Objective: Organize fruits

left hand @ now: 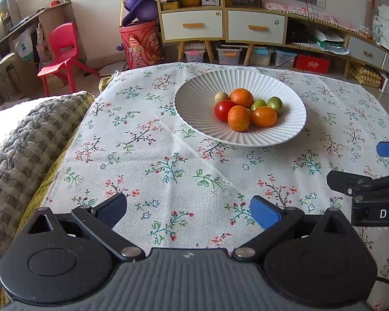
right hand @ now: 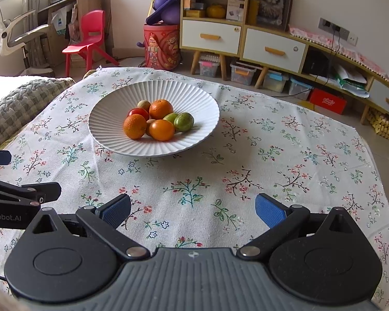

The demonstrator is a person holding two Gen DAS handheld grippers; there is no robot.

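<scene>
A white ribbed plate (left hand: pixel 194 108) (right hand: pixel 106 127) stands on the floral tablecloth. It holds several fruits in a cluster: oranges (left hand: pixel 241 97) (right hand: pixel 161 108), a red tomato (left hand: pixel 223 110) (right hand: pixel 138 112), green fruits (left hand: pixel 275 104) (right hand: pixel 183 121) and a small pale fruit (left hand: pixel 221 96) (right hand: pixel 143 104). My left gripper (left hand: pixel 188 211) is open and empty, low over the cloth, short of the plate. My right gripper (right hand: pixel 193 211) is open and empty, also short of the plate. Each gripper shows at the edge of the other's view.
The floral tablecloth (left hand: pixel 168 168) (right hand: pixel 272 155) covers the table. A knitted grey blanket (left hand: pixel 20 150) (right hand: pixel 15 103) lies at the left edge. Beyond the far edge are a red chair (left hand: pixel 62 51), a red bin (left hand: pixel 142 44) and a low cabinet (left hand: pixel 220 23).
</scene>
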